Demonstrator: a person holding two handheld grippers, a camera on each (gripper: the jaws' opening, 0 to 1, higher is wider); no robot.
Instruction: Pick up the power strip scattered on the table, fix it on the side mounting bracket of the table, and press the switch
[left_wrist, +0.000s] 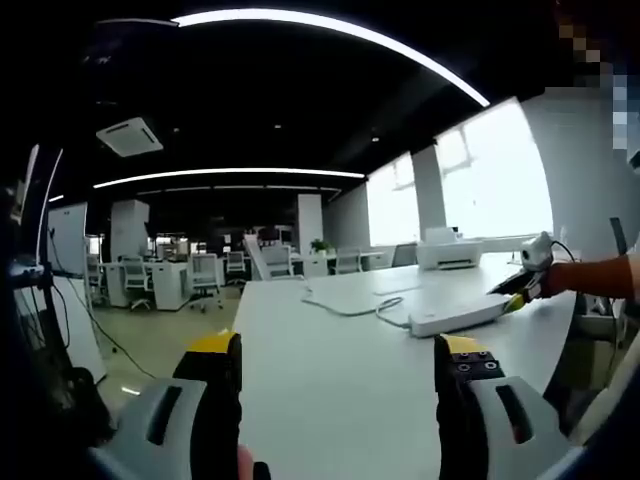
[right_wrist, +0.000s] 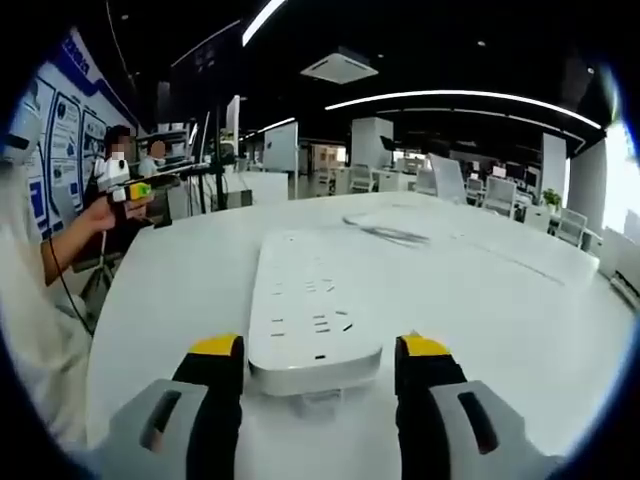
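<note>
Now power strip (right_wrist: 313, 310) flat on table (right_wrist: 500, 300), long axis running away between right gripper (right_wrist: 315, 365) jaws, released; left gripper (left_wrist: 340, 365) jaws released.

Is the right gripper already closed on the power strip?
No: in the right gripper view the right gripper stands open, its jaws on either side of the power strip end.

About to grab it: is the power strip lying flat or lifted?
Flat: the power strip lies on the table, sockets up, between the right gripper jaws.
</note>
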